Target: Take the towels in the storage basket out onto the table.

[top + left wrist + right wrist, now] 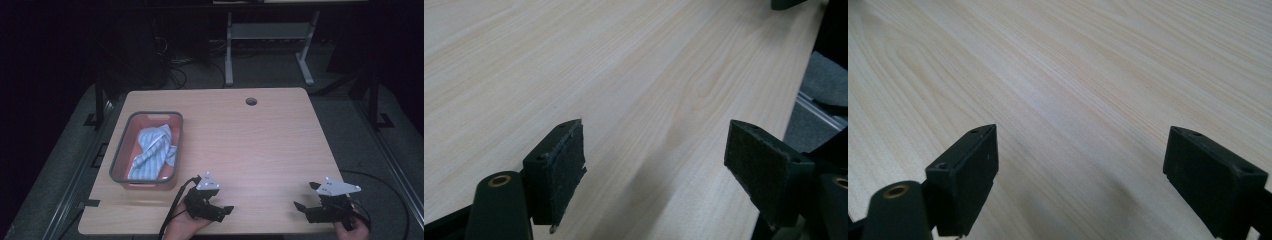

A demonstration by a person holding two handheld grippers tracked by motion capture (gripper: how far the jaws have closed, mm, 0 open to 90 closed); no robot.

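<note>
Resting near the desk's front edge, the left gripper and right gripper both sit released, jaws spread over bare wood, probably idle. A striped blue cloth lies bundled inside the grey-rimmed bin at left.

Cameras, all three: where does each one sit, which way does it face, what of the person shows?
High view: above the person's side, looking forward and down on the light wooden table, the grey-rimmed red bin holding a blue striped cloth; both hands, left gripper, right gripper.
Left gripper view: rides the left gripper, looking along its open jaws over bare tabletop toward the table edge.
Right gripper view: rides the right gripper, jaws open, over bare tabletop.
Shared: both gripper views show the same wood grain.
</note>
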